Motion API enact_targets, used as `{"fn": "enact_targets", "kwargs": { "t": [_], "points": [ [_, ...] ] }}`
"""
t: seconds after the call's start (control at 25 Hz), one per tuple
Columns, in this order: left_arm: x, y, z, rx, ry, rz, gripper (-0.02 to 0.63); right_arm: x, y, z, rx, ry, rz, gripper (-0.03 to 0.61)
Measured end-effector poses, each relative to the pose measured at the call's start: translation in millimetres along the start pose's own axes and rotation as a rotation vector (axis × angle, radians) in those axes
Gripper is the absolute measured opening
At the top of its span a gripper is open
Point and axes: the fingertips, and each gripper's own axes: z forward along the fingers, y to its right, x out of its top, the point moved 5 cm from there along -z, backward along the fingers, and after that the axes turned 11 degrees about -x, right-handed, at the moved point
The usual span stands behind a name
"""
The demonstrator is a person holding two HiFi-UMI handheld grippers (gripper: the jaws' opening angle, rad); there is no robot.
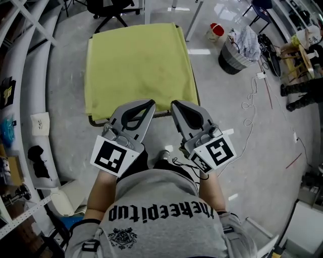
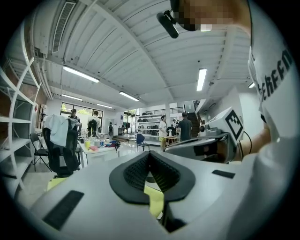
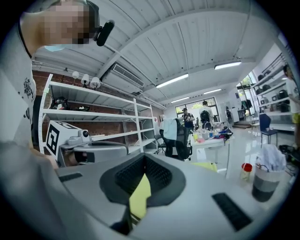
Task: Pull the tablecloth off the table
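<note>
A yellow-green tablecloth [image 1: 139, 65] lies flat over a small table [image 1: 94, 121], its near edge hanging down in front of me. My left gripper [image 1: 150, 104] and right gripper [image 1: 174, 104] hover side by side above that near edge, both shut with nothing between the pads. In the left gripper view the left gripper [image 2: 149, 153] has its jaws together, and the tablecloth [image 2: 154, 199] shows only through the hole behind the pads. The right gripper view is the same: the right gripper [image 3: 144, 157] is shut, with the tablecloth [image 3: 139, 194] showing below through the hole.
A grey bin [image 1: 233, 53] stuffed with cloth and a red-capped bottle [image 1: 216, 30] stand on the floor to the table's right. A white cable [image 1: 249, 103] trails there. An office chair [image 1: 108, 7] stands beyond the table. Shelving [image 1: 20, 101] runs along the left.
</note>
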Motion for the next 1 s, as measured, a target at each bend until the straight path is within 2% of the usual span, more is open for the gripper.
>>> {"fn": "enact_targets", "kwargs": {
  "t": [0.28, 0.68, 1.0],
  "points": [
    [-4.4, -31.9, -1.2, -0.043, -0.028, 0.046, 0.015, 0.5, -4.9, 38.2, -0.031, -0.005, 0.010, 0.011],
    [-10.8, -85.0, -10.6, -0.110, -0.027, 0.027, 0.015, 0.2, -15.3, 84.0, -0.097, 0.003, 0.025, 0.011],
    [-21.7, -95.1, -4.1, -0.219, -0.022, 0.002, 0.015, -10.4, -14.8, 80.3, -0.236, -0.006, 0.063, 0.011]
  ]
}}
